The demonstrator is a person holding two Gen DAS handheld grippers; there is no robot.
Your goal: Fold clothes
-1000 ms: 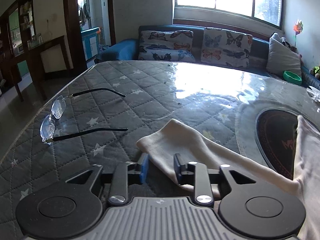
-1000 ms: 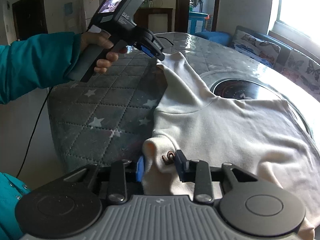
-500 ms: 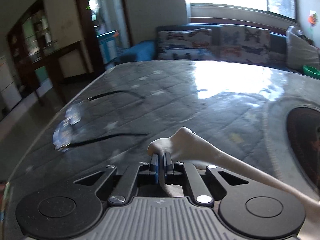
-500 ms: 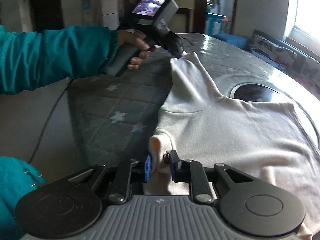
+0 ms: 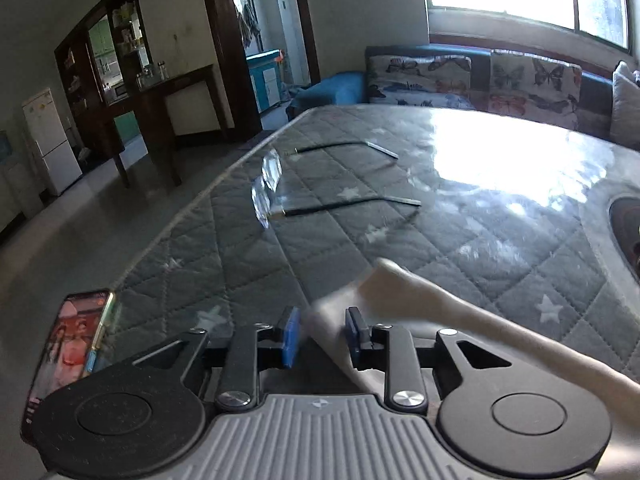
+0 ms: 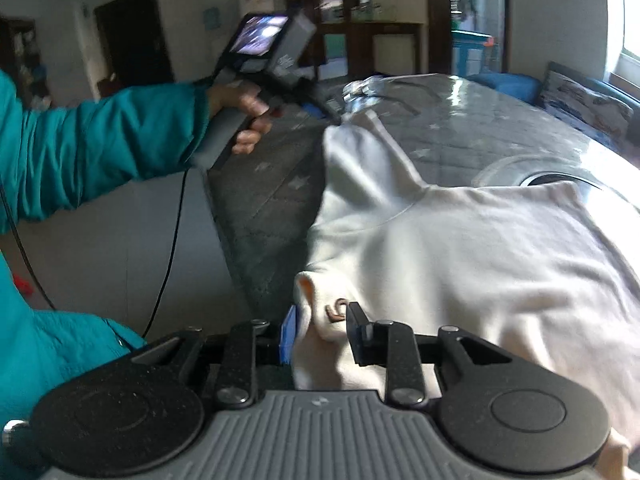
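A cream long-sleeved top (image 6: 460,248) lies on the grey quilted table cover (image 6: 272,200). In the left wrist view my left gripper (image 5: 322,334) is open, and the end of the top's sleeve (image 5: 404,300) lies loose between its jaws, blurred. In the right wrist view my right gripper (image 6: 324,334) is open around a bunched fold of the top with a small brown mark (image 6: 338,312); the cloth lies slack between the jaws. The left gripper also shows in the right wrist view (image 6: 320,108) at the far sleeve end.
A pair of glasses (image 5: 280,184) lies open on the cover ahead of the left gripper. A phone (image 5: 68,356) with a lit screen lies at the table's near left edge. A dark round inset (image 5: 626,228) is at the right. A sofa (image 5: 472,80) stands beyond the table.
Both grippers have opened since half a second ago: the left was shut on the sleeve end, the right nearly shut on the fold. The sleeve has dropped, and both views have shifted.
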